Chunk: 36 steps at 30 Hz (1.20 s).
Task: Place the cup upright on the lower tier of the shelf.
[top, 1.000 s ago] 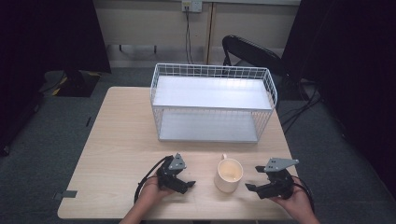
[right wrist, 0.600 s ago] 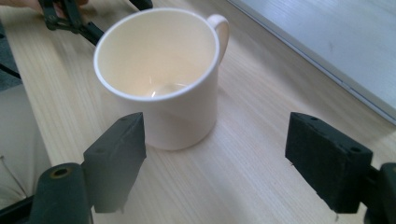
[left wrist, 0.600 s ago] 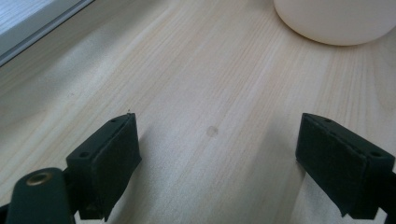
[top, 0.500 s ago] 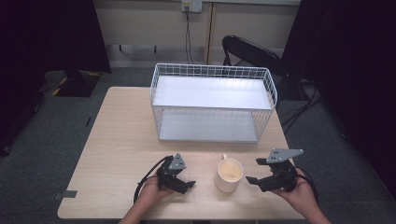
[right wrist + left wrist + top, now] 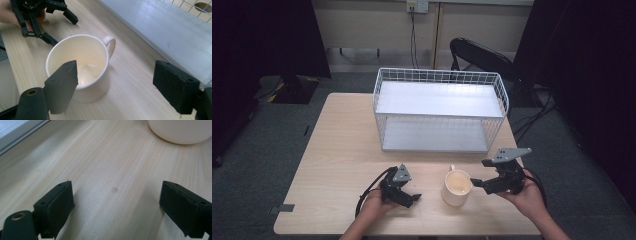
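The cream ceramic mug (image 5: 456, 188) stands upright and empty on the pale wooden table (image 5: 337, 150), near the table's front edge and in front of the white wire two-shelf rack (image 5: 439, 110); its handle points back toward the rack. Your right gripper (image 5: 478, 173) sits just to the right of the mug, lifted off the tabletop and aimed at it, with the jaws spread wide. In the right gripper view the mug (image 5: 80, 66) lies between those jaws but closer to the left one, which overlaps the rim; I cannot tell whether it touches. Your left gripper (image 5: 413, 196) rests low on the table just to the left of the mug, its jaws also spread and holding nothing. In the left gripper view the mug's base (image 5: 180, 131) shows ahead, apart from the jaws.
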Motion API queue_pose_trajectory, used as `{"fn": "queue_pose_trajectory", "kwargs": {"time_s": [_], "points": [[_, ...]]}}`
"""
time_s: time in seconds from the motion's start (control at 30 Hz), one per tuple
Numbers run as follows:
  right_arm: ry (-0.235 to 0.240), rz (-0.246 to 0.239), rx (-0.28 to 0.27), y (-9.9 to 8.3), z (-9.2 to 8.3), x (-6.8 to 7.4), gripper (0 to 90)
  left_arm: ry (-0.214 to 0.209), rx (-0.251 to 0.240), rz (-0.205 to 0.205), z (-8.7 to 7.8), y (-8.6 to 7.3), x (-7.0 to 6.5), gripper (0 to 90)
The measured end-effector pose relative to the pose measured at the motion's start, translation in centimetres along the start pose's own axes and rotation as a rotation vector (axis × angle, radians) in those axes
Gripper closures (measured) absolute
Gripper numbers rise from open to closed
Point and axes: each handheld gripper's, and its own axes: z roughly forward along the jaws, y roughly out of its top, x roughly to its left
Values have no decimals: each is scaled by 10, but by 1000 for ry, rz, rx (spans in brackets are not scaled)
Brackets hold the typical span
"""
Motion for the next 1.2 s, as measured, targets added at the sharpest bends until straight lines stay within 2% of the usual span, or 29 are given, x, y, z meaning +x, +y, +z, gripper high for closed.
{"fn": "queue_pose_trajectory", "kwargs": {"time_s": [0.3, 0.6, 0.87, 1.13, 1.2], "points": [[3, 5, 12, 11, 20, 0, 216, 0, 0, 0, 0, 0, 0, 117], [13, 14, 30, 13, 34, 1, 267, 0, -1, -4, 0, 0, 0, 117], [70, 73, 33, 10, 46, -1, 393, 0, -1, -4, 0, 0, 0, 117], [56, 76, 41, 7, 52, 0, 450, 0, -2, -2, 0, 0, 0, 117], [61, 80, 41, 5, 53, 1, 489, 0, -1, -4, 0, 0, 0, 117]]}}
